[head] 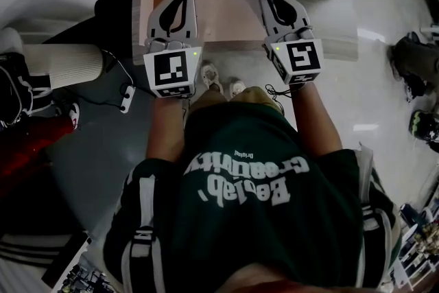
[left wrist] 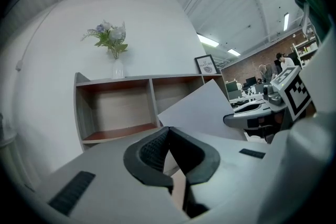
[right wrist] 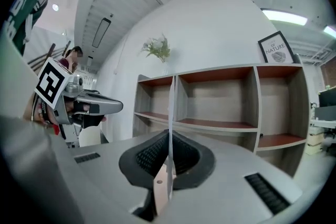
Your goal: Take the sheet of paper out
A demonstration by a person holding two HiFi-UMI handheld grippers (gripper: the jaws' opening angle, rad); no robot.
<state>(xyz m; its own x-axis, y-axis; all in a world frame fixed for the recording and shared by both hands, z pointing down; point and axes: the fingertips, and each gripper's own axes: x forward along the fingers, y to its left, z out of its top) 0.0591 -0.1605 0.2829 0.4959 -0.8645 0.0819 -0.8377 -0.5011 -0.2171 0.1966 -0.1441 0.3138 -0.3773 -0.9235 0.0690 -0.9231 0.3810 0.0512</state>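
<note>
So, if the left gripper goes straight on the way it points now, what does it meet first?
Probably the shelf unit, near its divider. The sheet of paper hangs just right of that line; depth is unclear.

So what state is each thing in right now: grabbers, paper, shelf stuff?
sheet of paper: in the air, pinched along its edge.
right gripper: shut on the sheet of paper.
left gripper: shut, holding nothing.
flower vase: upright on the shelf.
framed picture: standing on the shelf.
</note>
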